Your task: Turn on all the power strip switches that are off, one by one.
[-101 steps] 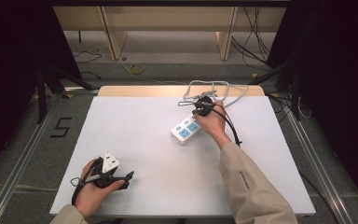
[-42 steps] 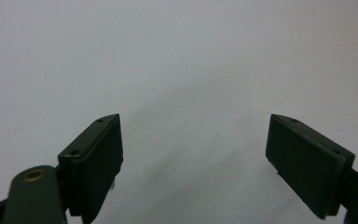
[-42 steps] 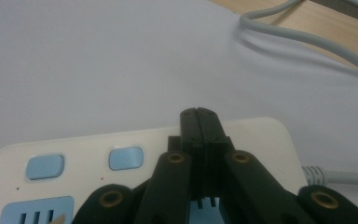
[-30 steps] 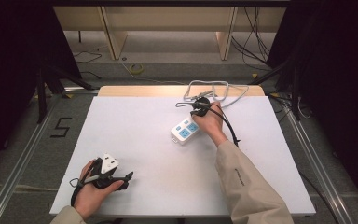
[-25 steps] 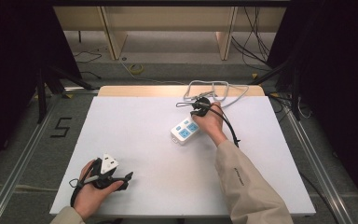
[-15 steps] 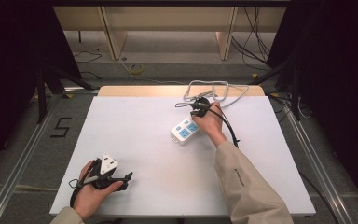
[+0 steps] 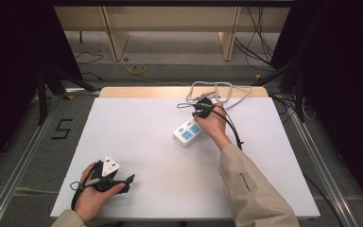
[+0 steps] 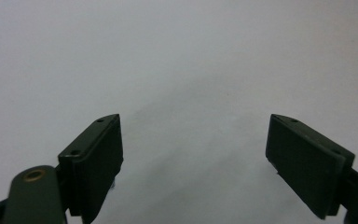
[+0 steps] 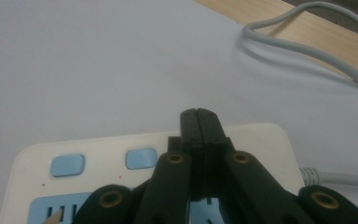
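Observation:
A white power strip (image 7: 187,134) with blue sockets lies right of the table's middle. Its grey cable (image 7: 227,92) loops at the far edge. My right gripper (image 7: 196,120) is held at the strip's far end. In the right gripper view its jaws are pressed together with nothing between them, and my right gripper (image 9: 200,117) points down over the power strip (image 9: 135,144), near two blue buttons (image 9: 141,158). My left gripper (image 7: 128,182) rests near the front left edge. In the left gripper view my left gripper (image 8: 193,154) stands open above the bare white tabletop.
The white table (image 7: 137,123) has a wooden strip (image 7: 142,91) along its far edge. The strip's cable (image 9: 307,46) curls over that edge, and another stretch (image 9: 340,178) leaves the strip's side. Dark curtains and floor cables surround the table.

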{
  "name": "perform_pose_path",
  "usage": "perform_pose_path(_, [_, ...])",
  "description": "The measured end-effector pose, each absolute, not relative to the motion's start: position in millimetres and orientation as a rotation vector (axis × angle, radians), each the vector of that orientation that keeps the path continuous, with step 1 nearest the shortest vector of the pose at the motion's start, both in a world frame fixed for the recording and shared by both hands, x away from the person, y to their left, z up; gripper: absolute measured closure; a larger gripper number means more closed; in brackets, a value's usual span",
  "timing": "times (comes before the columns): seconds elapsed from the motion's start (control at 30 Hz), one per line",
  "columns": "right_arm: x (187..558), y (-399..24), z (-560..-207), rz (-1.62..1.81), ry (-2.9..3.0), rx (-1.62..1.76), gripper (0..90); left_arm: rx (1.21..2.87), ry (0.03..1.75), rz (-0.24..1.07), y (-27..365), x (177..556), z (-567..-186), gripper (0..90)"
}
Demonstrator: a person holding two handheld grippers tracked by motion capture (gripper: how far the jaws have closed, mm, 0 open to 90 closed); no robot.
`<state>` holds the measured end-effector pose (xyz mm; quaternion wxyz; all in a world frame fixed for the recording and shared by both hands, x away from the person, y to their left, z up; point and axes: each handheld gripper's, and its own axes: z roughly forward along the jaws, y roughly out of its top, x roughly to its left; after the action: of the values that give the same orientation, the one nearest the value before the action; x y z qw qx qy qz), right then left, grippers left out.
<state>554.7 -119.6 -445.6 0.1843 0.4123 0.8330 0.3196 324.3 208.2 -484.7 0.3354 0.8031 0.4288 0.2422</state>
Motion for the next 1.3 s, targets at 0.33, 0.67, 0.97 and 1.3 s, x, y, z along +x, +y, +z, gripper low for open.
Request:
perform_pose_path(0.33, [551.0,-118.9,-440.8,0.904,2.359,1.162,90.0,2.098,1.116,0.634,207.7,324.3,-484.6,18.8])
perform_pose_path(0.67, [547.0,-114.6,-441.5,0.906,2.377,1.151,90.0,2.096,1.118,0.635,207.5,324.1,-484.5,18.8])
perform_pose_path(0.97, [542.6,-107.7,-439.9,0.917,2.389,1.135,90.0,2.098,1.115,0.636,207.4,324.2,-484.5,18.8])
perform_pose_path(1.3, [539.3,-104.4,-437.1,0.925,2.393,1.125,90.0,2.097,1.115,0.636,207.2,324.3,-484.5,18.8])
